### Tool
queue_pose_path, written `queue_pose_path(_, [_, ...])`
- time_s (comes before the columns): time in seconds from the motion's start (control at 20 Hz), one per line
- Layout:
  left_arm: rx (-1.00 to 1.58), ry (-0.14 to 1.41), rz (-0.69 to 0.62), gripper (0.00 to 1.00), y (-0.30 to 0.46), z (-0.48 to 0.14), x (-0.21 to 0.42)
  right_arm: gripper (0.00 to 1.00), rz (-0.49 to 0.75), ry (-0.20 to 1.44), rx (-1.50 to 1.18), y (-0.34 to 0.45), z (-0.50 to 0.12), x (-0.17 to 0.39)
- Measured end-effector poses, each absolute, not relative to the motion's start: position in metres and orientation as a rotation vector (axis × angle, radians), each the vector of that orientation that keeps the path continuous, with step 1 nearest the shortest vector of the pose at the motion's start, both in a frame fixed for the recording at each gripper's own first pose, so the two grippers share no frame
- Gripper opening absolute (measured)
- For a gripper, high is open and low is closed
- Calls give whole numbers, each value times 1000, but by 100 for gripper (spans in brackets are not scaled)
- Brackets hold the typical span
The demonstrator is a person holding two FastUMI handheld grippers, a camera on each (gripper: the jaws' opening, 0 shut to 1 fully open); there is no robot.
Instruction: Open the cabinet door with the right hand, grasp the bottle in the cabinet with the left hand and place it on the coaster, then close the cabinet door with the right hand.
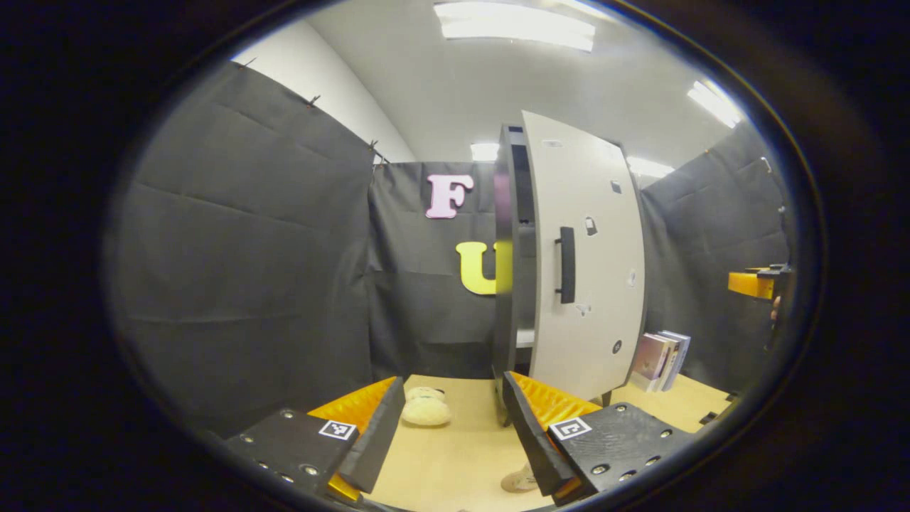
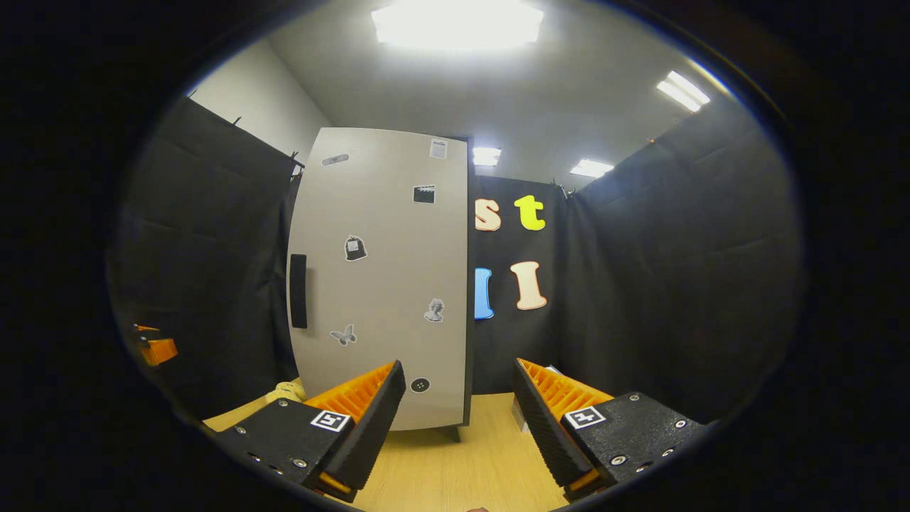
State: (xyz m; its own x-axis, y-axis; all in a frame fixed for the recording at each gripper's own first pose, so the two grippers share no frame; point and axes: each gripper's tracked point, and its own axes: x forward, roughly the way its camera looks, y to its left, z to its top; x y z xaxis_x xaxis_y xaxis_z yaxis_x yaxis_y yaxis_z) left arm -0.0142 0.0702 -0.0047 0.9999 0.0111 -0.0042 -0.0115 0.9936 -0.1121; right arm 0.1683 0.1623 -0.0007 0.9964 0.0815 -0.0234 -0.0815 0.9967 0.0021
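The cabinet (image 1: 506, 270) stands on the wooden table, its dark side toward me in the left gripper view. Its light grey door (image 1: 593, 235) with a black handle (image 1: 566, 264) stands ajar, and the gap shows a dark interior with a pale shelf (image 1: 525, 338). My left gripper (image 1: 453, 387) is open and holds nothing, low over the table in front of the cabinet. In the right gripper view the door (image 2: 384, 284) faces me with its handle (image 2: 298, 290) at the left. My right gripper (image 2: 458, 370) is open, a short way from the door. The bottle is hidden.
A cream plush toy (image 1: 425, 410) lies on the table (image 1: 455, 455) left of the cabinet. A small beige object (image 1: 517, 482) sits near my left gripper's right finger. Several books (image 1: 661, 359) lean right of the cabinet. The other gripper (image 1: 755, 283) hangs at the far right.
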Motion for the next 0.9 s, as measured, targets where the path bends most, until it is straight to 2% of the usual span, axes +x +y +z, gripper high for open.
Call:
queue_pose_path(0.05, [-108,5,6,81,64,-3,-18,93,80,30,6,156,-4,162])
queue_pose_path(0.45, [-61,-1,-14,83,26,6,-49,93,77,59,70,124,-30,127])
queue_pose_path(0.7, [-45,21,0,81,21,-3,-61,91,90,85,71,120,-47,116])
queue_pose_path(0.9, [-40,18,12,81,20,0,-65,93,102,92,81,123,-48,113])
